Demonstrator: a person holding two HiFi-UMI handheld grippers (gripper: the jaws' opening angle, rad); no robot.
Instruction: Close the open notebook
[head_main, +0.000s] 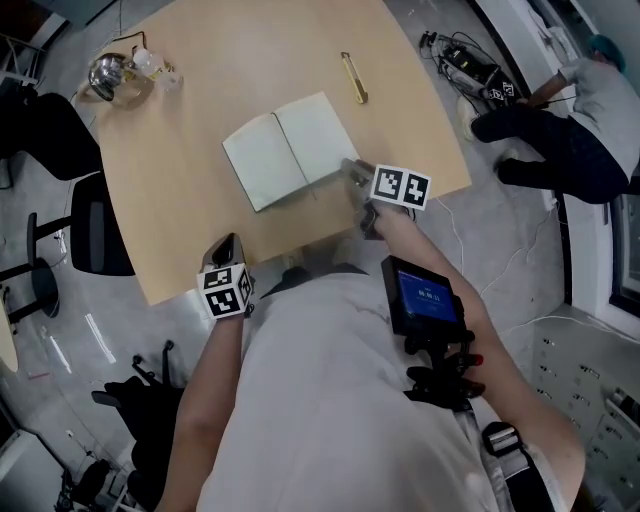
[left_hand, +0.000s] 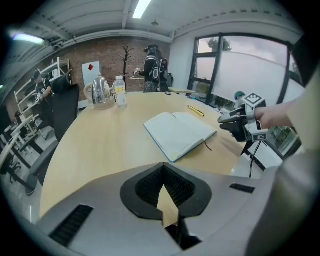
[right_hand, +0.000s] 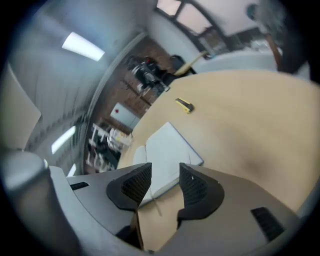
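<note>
The open notebook (head_main: 290, 150) lies flat on the tan table (head_main: 180, 200), blank pages up, with a thin ribbon trailing from its near edge. My right gripper (head_main: 352, 170) sits at the notebook's near right corner. In the right gripper view this gripper (right_hand: 165, 172) is open, and the notebook's (right_hand: 165, 150) near edge shows in the gap between the pads, which do not press on it. My left gripper (head_main: 226, 245) hovers over the table's near edge, well short of the book. Its jaws (left_hand: 162, 170) are shut and hold nothing; the notebook (left_hand: 177, 131) lies ahead of them.
A yellow pen-like tool (head_main: 353, 78) lies beyond the notebook. A metal kettle (head_main: 108, 75) and a bottle (head_main: 150, 65) stand at the far left corner. A black chair (head_main: 95, 225) is at the table's left side. A person (head_main: 580, 110) crouches on the floor to the right.
</note>
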